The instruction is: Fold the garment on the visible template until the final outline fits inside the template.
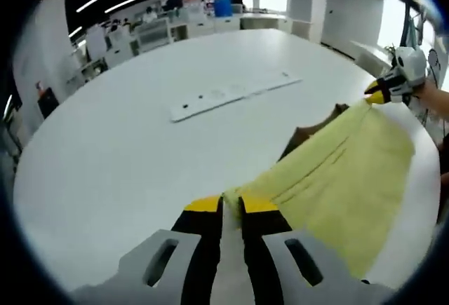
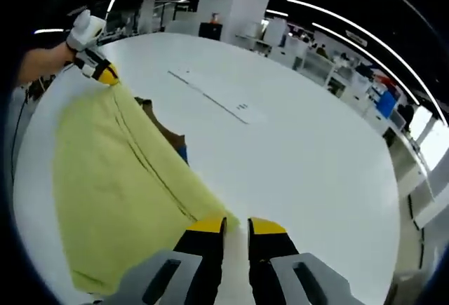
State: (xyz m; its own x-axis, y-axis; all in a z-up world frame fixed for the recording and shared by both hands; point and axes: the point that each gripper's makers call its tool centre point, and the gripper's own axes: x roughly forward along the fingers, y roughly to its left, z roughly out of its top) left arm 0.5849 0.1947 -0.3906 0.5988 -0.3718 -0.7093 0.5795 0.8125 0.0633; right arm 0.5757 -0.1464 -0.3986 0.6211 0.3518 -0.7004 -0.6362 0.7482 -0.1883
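Folding the yellow garment (image 1: 337,179) across the white table (image 1: 126,151).
Left gripper (image 1: 231,207) and right gripper (image 2: 237,226) each pinch an edge corner; next, carry it over onto the brown template (image 2: 165,133).

White table (image 1: 126,158) – desks behind (image 1: 151,31)

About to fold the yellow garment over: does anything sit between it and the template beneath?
Nothing visible does. The yellow garment hangs stretched between the left gripper and the right gripper, with the brown template peeking out beneath.
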